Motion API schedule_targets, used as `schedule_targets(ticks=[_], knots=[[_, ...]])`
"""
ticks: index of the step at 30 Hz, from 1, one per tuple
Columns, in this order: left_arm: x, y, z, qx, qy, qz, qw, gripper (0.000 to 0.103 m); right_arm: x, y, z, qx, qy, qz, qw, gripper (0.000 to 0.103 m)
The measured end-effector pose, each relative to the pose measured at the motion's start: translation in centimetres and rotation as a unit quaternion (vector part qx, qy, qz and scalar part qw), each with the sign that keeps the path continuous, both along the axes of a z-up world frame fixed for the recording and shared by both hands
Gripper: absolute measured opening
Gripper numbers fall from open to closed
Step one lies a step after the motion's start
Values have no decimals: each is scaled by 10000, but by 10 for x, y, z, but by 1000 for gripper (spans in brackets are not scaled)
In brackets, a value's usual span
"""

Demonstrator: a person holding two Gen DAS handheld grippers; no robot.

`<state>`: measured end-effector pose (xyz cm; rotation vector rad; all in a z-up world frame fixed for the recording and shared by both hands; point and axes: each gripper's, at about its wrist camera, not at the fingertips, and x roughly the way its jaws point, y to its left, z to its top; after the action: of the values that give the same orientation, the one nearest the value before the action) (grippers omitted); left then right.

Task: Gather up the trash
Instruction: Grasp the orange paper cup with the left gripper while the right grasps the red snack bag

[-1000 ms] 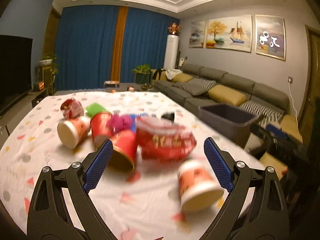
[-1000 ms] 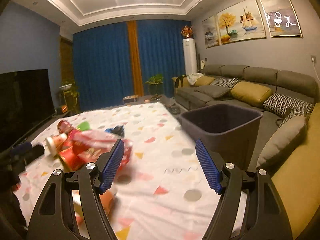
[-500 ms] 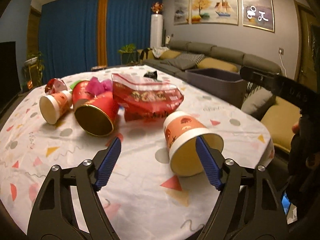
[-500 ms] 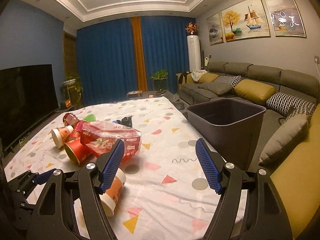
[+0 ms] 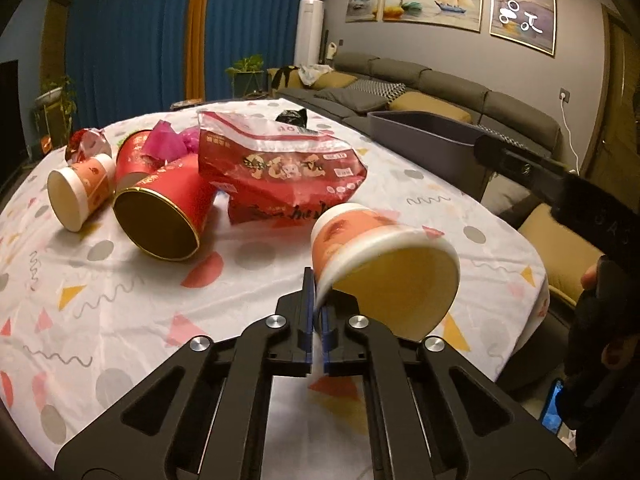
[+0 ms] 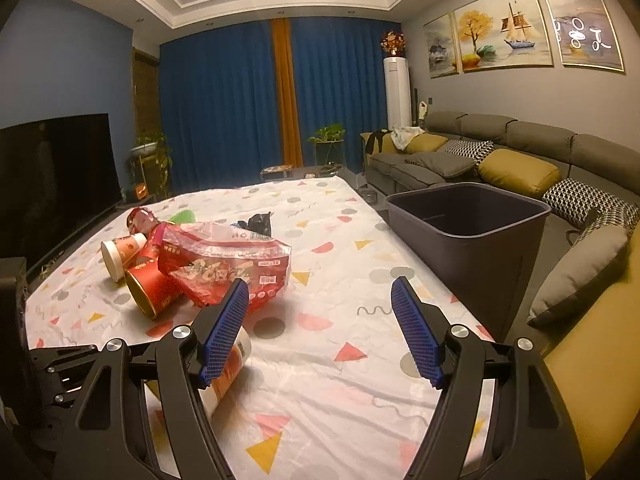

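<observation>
Change: left tongs (image 5: 316,316), wide open around the paper cup (image 5: 384,264) a second ago, are now gripping its rim wall, jaws shut tight on it
Counter: counter (image 5: 120,312) is carrying the cup at its near right, the other litter lying further back
Bin: bin (image 6: 472,220) is standing right of the counter, nearer the right tongs (image 6: 320,328); these are hanging wide open, holding nothing
Cup axis: cup is lying tilted, mouth facing the camera, base pointing away
Hidden: cup's underside and its contact with the counter are staying unclear; blurring is smearing the rim
</observation>
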<state>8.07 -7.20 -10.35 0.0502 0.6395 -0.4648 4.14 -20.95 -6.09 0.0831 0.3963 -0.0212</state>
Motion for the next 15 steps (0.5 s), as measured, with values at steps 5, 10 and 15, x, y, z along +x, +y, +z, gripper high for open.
schedule_targets(ticks=[5, 10, 15], knots=[[-2, 9, 9, -139, -177, 123, 9997, 2, 18, 6, -1, -28, 78, 114, 9999, 71], [-6, 30, 29, -291, -473, 399, 9977, 2, 43, 10, 1, 11, 176, 231, 9996, 70], [0, 48, 41, -302, -594, 781, 9947, 2, 77, 15, -2, 78, 417, 330, 9986, 68]])
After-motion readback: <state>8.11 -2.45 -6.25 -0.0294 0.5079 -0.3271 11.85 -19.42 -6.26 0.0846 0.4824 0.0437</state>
